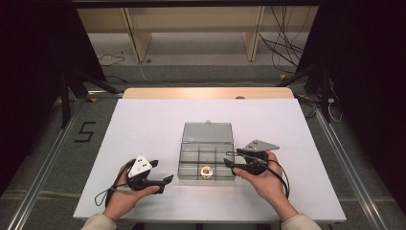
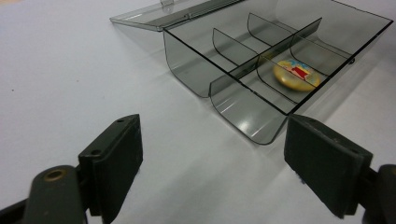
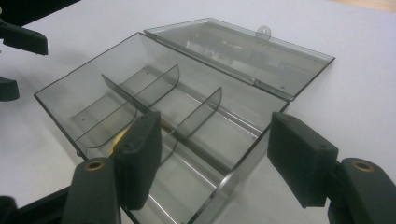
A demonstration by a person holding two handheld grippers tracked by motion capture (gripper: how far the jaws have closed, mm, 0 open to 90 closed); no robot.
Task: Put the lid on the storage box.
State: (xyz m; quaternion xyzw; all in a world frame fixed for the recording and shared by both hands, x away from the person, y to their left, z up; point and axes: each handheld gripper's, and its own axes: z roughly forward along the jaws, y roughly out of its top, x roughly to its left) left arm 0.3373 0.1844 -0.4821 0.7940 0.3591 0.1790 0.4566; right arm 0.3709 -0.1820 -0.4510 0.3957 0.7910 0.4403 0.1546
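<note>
Tape on the floor left of the table forms a figure that reads as a "5", the one piece of writing you can make out here. Moving right, your left gripper rests low over the white table, near the front edge, aimed toward the smoky clear box. Its jaws stand wide apart with nothing between them; in the left gripper view the black pads frame bare tabletop and the near corner of the box, apart from it. Parked there, it looks ready to steady that side if the box slides.

The box sits in the middle of the table with its lid folded flat back on the far side, so all six compartments lie open from above. The small round yellow token lies in the middle compartment of the near row, flat on the floor of the cell. It carries a red and pale blue picture; if there is lettering on it, it is too small to read. The box itself shows no brand or label.

Your right gripper hovers at the box's right edge, just over the right-hand cells. Its jaws are also spread, gripping nothing; in the right gripper view the pads straddle the near wall and dividers of the box without pressing on them. My reading is that it is placed to reach the token or the lid.
</note>
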